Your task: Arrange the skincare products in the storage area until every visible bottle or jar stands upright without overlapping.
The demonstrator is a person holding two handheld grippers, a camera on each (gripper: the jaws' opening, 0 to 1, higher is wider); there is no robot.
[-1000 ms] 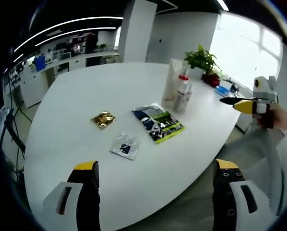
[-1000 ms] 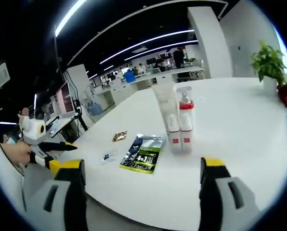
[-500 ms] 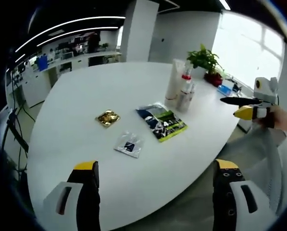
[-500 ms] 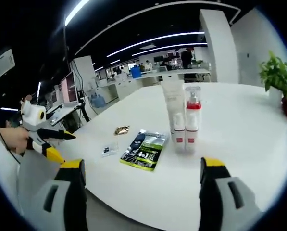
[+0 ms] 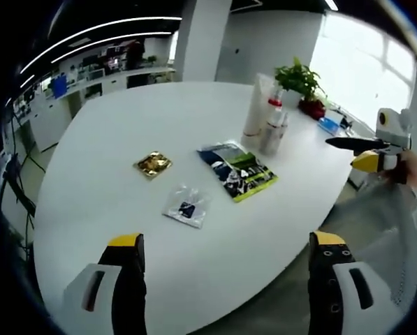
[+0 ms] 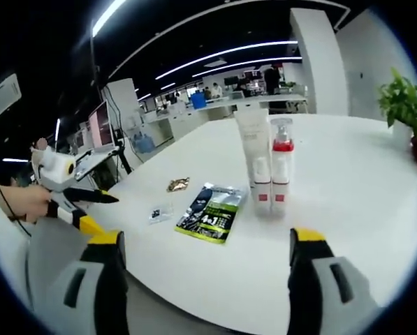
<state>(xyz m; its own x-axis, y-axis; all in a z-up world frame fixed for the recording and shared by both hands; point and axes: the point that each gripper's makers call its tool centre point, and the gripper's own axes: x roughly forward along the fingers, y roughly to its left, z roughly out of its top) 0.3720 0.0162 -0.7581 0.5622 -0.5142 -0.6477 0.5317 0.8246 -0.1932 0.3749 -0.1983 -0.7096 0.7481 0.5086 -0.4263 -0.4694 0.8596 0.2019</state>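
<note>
Skincare products: upright cluster toward the far side of the desk, made up of a tall white tube, a pump bottle with a red collar and a small white bottle tucked in front; standing close together, touching or nearly so, none lying over another as far as can be told.
Flat pouch: dark and green, lying flat near the desk's middle, just short of the cluster; apart from the bottles.
Clear sachet: lying flat nearer the front edge, well apart from the cluster.
Gold sachet: lying flat beside the clear sachet, further in, not touching it.
Left tongs: jaws wide apart, empty, held off the near edge of the desk, short of everything.
Right tongs: jaws wide apart, empty, held off the desk's edge, facing the cluster.
Done: bottles and tube already upright and unstacked, all in plain sight.
Left: little or nothing for the bottles, by the look of it; perhaps tidying the three flat packets, which cannot stand anyway. Nothing gripped yet.
Potted plant: beyond the cluster, out of the way.
</note>
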